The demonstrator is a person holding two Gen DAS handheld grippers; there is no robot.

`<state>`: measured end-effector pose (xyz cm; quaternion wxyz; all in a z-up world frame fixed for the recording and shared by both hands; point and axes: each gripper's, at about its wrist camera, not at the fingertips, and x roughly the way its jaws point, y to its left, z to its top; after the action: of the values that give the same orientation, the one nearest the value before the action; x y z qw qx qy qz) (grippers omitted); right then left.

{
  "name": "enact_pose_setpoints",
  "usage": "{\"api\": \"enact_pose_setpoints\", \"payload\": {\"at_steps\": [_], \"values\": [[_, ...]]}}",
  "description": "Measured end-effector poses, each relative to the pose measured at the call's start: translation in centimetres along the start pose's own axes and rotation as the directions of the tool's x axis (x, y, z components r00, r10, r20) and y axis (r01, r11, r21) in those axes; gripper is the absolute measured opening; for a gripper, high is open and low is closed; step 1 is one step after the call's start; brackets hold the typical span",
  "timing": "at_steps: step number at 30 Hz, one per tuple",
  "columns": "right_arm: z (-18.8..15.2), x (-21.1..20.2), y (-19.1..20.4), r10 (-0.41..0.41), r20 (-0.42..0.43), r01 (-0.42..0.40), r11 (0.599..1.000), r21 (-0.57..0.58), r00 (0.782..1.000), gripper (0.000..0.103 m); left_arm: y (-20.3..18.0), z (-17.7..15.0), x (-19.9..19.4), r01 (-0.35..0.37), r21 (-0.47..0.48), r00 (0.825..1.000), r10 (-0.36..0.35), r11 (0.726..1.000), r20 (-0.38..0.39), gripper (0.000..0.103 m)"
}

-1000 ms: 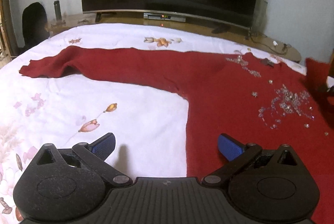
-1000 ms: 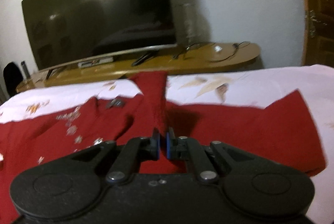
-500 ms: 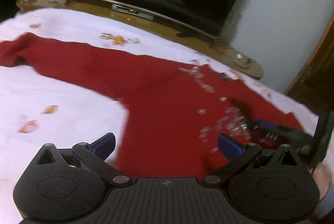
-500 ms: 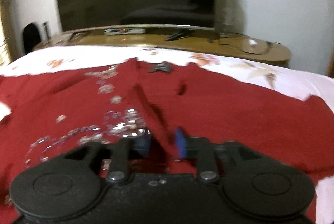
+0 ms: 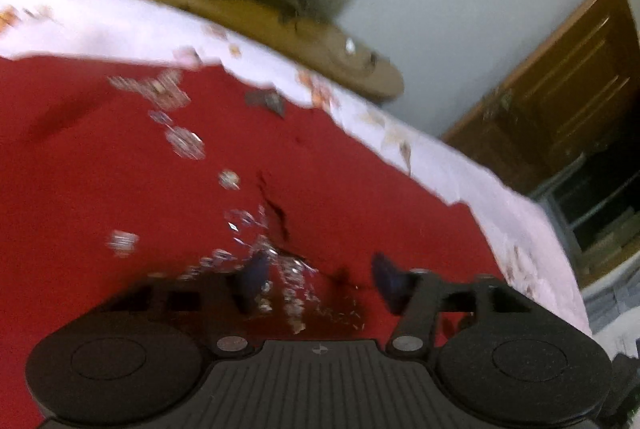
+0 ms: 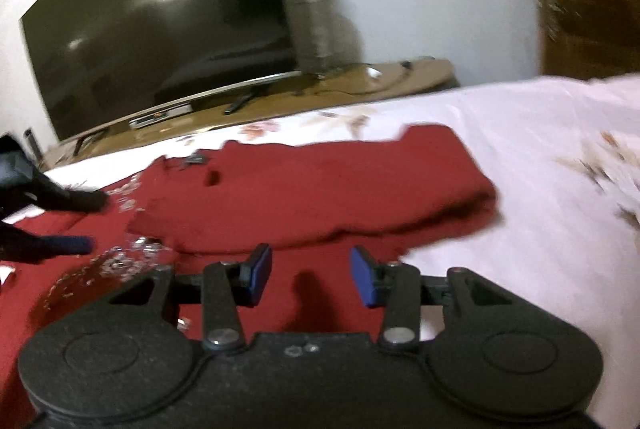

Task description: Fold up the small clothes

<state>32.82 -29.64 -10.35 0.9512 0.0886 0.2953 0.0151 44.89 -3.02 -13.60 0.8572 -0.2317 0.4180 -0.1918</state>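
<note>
Bed [image 6: 500, 133]: red sweater [image 6: 320, 185] spread on white floral sheet, sequins near middle.
Change: right sleeve, a second ago pinched and lifted by right gripper [image 6: 310, 275], now lies folded across sweater body; first fold looks done.
Right gripper: let go, jaws part-open, nothing between, over hem.
Left gripper [image 5: 320, 279]: swung from left sleeve side to sequin patch; jaws closing, sequined cloth between, no press visible (blurred).
Containers: none in view.
</note>
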Motion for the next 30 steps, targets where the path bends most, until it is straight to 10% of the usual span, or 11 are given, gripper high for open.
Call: {"api": "enact_pose_setpoints", "payload": {"at_steps": [5,8,30], "values": [[-1.5,-0.3,-2.2,-0.015,-0.020,0.017,0.996,0.088,1.000,0.043,-0.9,0.1,3.1,-0.011,-0.009,1.000,0.011,1.000,-0.021,0.048],[-2.1,-0.3,-3.1,-0.011,-0.026,0.014,0.990,0.139,1.000,0.042,-0.2,0.3,4.1,-0.006,-0.060,0.999,0.004,0.998,-0.035,0.003],[-1.7,0.3,-4.3,0.000,-0.034,0.007,0.981,0.196,0.999,0.047,4.4,2.8,-4.4,0.042,-0.017,0.994,-0.040,0.999,0.101,0.003]]}}
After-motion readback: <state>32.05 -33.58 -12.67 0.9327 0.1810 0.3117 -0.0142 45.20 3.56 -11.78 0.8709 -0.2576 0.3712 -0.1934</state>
